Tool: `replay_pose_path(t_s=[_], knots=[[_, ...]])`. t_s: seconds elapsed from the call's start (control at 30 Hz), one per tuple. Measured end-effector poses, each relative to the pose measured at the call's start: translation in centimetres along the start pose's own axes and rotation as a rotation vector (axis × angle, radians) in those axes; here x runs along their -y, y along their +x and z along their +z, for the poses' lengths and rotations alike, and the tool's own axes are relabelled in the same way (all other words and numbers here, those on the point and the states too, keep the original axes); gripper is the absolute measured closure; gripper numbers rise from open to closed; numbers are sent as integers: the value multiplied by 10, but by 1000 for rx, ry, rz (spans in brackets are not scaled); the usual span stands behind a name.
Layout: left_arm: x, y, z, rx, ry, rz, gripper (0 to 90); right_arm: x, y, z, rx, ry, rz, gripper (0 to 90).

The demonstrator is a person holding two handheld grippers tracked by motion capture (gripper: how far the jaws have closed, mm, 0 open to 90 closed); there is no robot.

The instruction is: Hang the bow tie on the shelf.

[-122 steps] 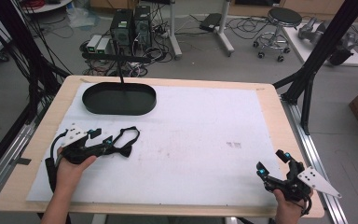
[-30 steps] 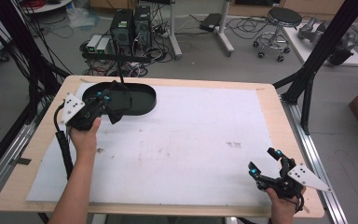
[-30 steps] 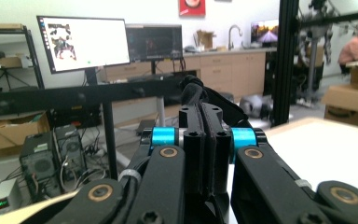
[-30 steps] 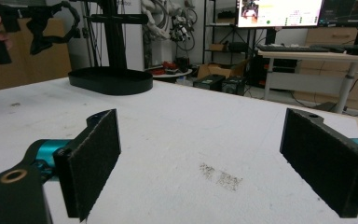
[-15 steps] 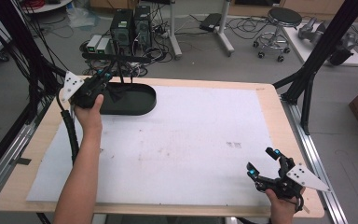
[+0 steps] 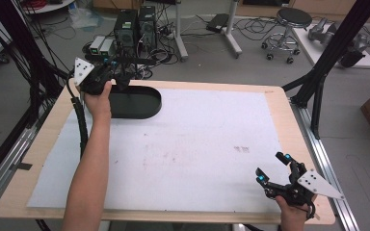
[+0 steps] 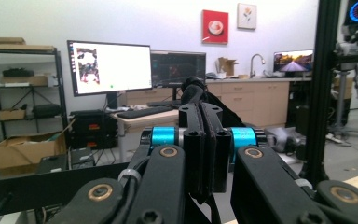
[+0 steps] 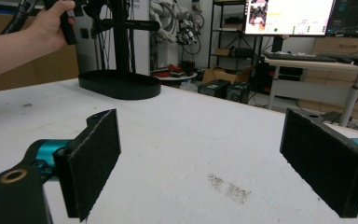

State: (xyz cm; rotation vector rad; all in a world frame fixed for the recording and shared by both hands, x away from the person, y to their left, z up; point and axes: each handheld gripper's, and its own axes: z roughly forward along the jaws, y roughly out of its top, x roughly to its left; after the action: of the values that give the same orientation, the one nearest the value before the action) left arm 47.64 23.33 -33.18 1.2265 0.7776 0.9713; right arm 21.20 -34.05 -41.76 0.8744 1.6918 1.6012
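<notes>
On the white-covered table (image 6: pixel 197 144), a black strap-like object (image 7: pixel 200 100) sits clamped in the closed left gripper (image 6: pixel 107 72) above the far-left black oval stand base (image 6: pixel 134 102), while the right gripper (image 6: pixel 275 172) rests near-right, wide open and empty

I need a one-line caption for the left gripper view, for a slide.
Left gripper shut on a black strap, raised before an office with monitors.
</notes>
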Motion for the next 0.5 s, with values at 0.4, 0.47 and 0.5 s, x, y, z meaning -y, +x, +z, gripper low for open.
replay_pose_path(t_s=[0.4, 0.47, 0.5], knots=[[19, -2, 10, -64, 73, 38, 872, -1, 4, 6, -19, 11, -26, 113], [21, -2, 11, -73, 85, 44, 871, -2, 4, 6, -19, 11, -23, 114], [22, -2, 11, -73, 87, 41, 872, -2, 4, 6, -19, 9, -25, 114]])
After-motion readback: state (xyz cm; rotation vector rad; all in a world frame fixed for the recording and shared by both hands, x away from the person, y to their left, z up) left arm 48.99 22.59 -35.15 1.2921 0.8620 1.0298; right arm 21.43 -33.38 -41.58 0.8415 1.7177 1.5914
